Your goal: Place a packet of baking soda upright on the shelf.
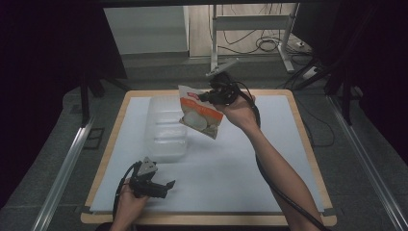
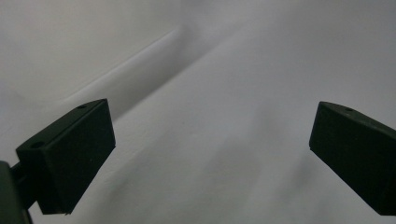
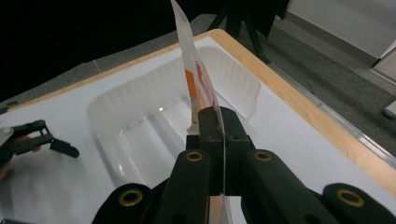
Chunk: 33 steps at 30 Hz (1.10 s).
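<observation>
My right gripper (image 1: 208, 97) is shut on the top edge of a food pouch (image 1: 199, 117), orange and white with a picture of white food, which hangs in the air just right of a clear plastic tray (image 1: 165, 126). In the right gripper view the black jaws pinch the pouch (image 3: 198, 79) edge-on above the tray (image 3: 140, 126). My left gripper (image 1: 168, 185) rests low near the table's front left, its jaws open and pointing right. In the left gripper view its two black fingers (image 2: 70, 154) stand wide apart over the bare white sheet with nothing between them.
A white sheet (image 1: 226, 168) covers the wooden table (image 1: 308, 144). Dark floor, metal rails and a stand with cables lie beyond the table's far edge. The other gripper (image 3: 32, 140) shows at the left of the right gripper view.
</observation>
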Each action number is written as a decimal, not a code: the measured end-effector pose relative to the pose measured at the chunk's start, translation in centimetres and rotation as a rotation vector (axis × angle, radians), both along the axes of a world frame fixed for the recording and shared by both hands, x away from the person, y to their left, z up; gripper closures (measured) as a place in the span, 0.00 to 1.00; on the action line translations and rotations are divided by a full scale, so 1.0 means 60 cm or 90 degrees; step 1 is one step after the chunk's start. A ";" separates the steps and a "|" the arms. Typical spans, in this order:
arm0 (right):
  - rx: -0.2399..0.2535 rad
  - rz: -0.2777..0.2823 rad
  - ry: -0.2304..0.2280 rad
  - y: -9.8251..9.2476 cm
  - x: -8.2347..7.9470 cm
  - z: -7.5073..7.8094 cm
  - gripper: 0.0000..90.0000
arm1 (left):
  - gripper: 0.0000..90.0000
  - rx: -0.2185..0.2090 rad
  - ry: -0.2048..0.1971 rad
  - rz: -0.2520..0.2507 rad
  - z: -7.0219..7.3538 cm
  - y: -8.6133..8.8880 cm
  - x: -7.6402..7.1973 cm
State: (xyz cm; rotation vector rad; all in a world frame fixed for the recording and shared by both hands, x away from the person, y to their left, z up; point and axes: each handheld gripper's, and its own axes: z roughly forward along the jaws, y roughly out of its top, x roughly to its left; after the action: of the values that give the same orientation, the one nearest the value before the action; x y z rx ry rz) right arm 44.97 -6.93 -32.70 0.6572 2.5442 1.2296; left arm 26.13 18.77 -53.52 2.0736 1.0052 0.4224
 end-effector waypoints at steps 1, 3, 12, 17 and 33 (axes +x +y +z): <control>0.003 -0.001 0.000 0.005 0.004 0.001 0.99 | 0.00 0.000 0.000 0.000 0.000 0.000 0.000; 0.007 0.003 -0.004 0.013 0.010 0.003 0.99 | 0.00 0.000 0.000 0.000 0.000 -0.001 0.000; 0.019 0.003 -0.006 0.050 0.032 0.012 0.99 | 0.00 -0.003 0.000 -0.001 0.000 -0.001 0.000; 0.022 0.003 -0.008 0.070 0.041 0.013 0.99 | 0.00 -0.003 -0.001 -0.003 0.000 -0.001 0.000; 0.029 0.011 0.000 0.138 0.064 0.007 0.99 | 0.00 -0.006 -0.001 -0.006 0.001 -0.002 0.000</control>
State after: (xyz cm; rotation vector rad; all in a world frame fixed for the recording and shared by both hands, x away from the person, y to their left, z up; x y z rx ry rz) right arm 48.81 1.37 -32.26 0.6461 2.5337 1.2974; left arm 26.13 18.65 -53.48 2.0690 0.9955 0.4137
